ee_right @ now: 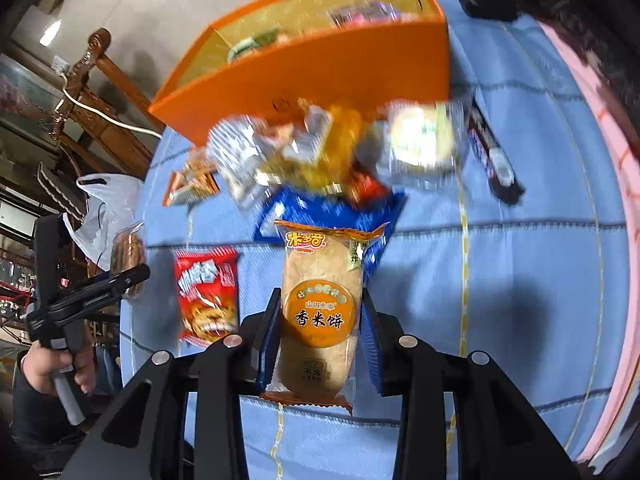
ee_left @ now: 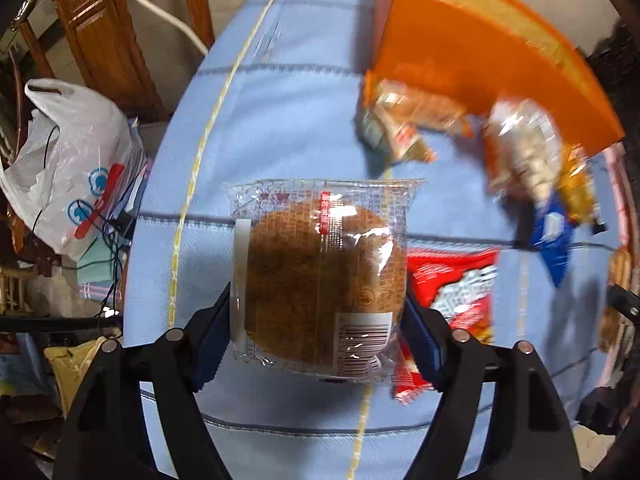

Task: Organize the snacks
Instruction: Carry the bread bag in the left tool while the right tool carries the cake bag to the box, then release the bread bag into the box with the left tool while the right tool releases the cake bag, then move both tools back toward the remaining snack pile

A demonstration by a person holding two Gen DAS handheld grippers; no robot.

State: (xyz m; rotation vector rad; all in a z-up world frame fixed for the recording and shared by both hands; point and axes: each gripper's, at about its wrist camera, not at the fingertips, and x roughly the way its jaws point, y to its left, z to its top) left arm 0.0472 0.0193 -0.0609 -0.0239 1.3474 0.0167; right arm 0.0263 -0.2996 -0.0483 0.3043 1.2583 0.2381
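Blue checked cloth (ee_left: pixel 280 120) covers the table, yellow stitch lines running down it, and off its left edge sit carved wooden furniture (ee_left: pixel 100 36), a white cable (ee_left: pixel 160 12) and a white plastic bag (ee_left: pixel 76 176) on the floor. The left gripper (ee_left: pixel 320 320) grips a clear-wrapped brown cake (ee_left: pixel 316 280) by its sides, lifted over the cloth. The right gripper (ee_right: pixel 320 340) is clamped on an orange rice-cracker packet (ee_right: pixel 320 312), also held up. An orange box (ee_right: pixel 320 56) stands at the far edge with a few packets inside. A blurred heap of snacks (ee_right: pixel 312 152) lies just in front of it, a red snack bag (ee_right: pixel 206 296) nearer on the cloth.
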